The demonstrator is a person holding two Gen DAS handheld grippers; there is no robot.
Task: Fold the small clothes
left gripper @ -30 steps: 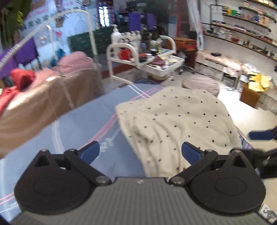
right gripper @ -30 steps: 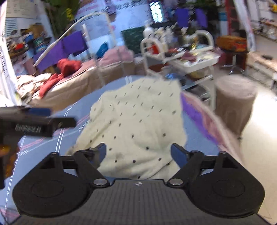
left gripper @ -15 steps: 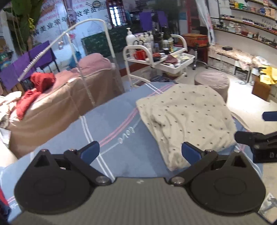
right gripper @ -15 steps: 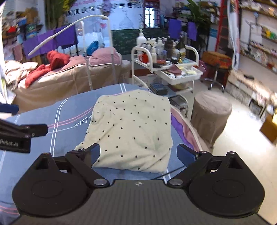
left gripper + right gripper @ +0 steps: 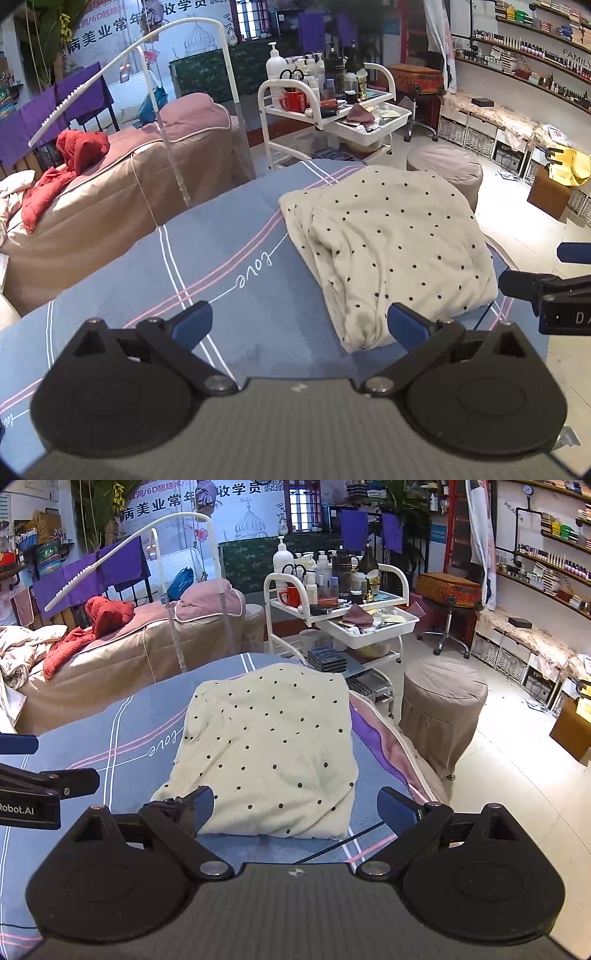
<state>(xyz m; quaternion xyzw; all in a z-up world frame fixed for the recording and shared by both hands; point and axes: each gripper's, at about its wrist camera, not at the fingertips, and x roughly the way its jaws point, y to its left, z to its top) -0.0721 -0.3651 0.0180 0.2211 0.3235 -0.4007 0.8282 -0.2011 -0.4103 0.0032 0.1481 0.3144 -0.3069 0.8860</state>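
A cream garment with black dots (image 5: 391,251) lies folded into a rough rectangle on the blue striped bed sheet (image 5: 207,258); it also shows in the right wrist view (image 5: 269,749). My left gripper (image 5: 299,325) is open and empty, held above the sheet to the near left of the garment. My right gripper (image 5: 295,805) is open and empty, just short of the garment's near edge. The right gripper shows at the right edge of the left wrist view (image 5: 554,291), and the left gripper at the left edge of the right wrist view (image 5: 33,786).
A white trolley (image 5: 332,605) with bottles and trays stands beyond the bed. A round beige stool (image 5: 443,705) sits to the right on the floor. A brown-covered bed (image 5: 110,192) with red clothes (image 5: 70,158) lies at the left. Shelves line the right wall.
Both grippers have drawn back and risen away from the garment, which now lies farther off and flat on the sheet. Both stayed open.
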